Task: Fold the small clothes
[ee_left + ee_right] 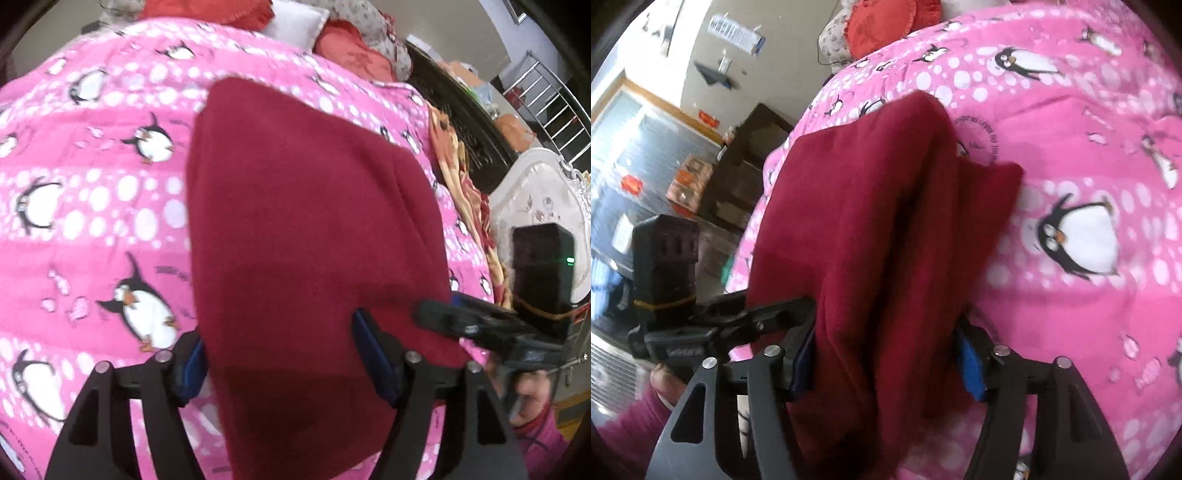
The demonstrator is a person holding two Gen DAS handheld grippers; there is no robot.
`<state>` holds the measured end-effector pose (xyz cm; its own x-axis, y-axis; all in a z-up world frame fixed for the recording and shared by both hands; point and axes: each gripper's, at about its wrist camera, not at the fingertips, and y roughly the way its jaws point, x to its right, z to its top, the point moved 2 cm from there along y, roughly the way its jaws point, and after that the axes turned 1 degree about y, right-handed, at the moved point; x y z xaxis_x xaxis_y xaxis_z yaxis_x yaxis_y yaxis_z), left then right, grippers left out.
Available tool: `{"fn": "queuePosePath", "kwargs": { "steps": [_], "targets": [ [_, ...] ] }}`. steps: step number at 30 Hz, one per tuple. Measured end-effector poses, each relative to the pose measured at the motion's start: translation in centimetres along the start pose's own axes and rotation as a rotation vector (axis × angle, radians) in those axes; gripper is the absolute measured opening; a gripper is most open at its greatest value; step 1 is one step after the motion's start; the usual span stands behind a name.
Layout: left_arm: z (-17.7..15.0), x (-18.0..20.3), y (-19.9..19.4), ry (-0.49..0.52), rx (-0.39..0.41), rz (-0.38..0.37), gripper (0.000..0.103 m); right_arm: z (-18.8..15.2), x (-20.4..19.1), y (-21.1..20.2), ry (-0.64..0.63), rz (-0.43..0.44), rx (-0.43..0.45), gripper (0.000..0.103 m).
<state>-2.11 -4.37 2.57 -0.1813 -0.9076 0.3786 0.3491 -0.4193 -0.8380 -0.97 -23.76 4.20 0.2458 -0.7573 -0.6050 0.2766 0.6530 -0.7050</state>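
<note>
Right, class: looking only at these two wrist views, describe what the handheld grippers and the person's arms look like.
Both the left gripper and the right gripper have black, angular linkage arms with cut-out slots, round silver pivot pins and blue finger pads. Seen from the opposite view, each carries a black box on top, bound with a yellowish band; one shows a small green light. The person's sleeve is pink.

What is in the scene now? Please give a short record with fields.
garment: dark red cloth, partly folded, layers bunched
surface: pink penguin blanket
left tool: cloth lies between its fingers; grip not clear
right tool: cloth folds fill the gap between its fingers; grip not clear
background: red cushions behind the blanket
</note>
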Motion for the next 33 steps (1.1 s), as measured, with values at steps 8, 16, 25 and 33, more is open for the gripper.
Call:
{"fn": "queuePosePath", "kwargs": {
  "steps": [8,16,25,33],
  "targets": [
    [-0.5,-1.5,-3.9,-0.043,0.137,0.19,0.079,0.6,-6.9,-6.3,-0.268,-0.08,0.122,0.034],
    [-1.3,-0.4,-5.7,-0.023,0.238,0.306,0.079,-4.1,-9.8,-1.3,-0.458,-0.214,0.017,0.005],
    [-1.4,1.7,-7.8,0.028,0.351,0.375,0.08,-5.1,-8.3,-2.7,-0.313,-0.168,0.085,0.002],
    [-1.1,4.5,-9.2,0.098,0.429,0.414,0.082,-3.4,-9.6,-7.1,-0.253,-0.37,0.278,0.025]
  ]
}}
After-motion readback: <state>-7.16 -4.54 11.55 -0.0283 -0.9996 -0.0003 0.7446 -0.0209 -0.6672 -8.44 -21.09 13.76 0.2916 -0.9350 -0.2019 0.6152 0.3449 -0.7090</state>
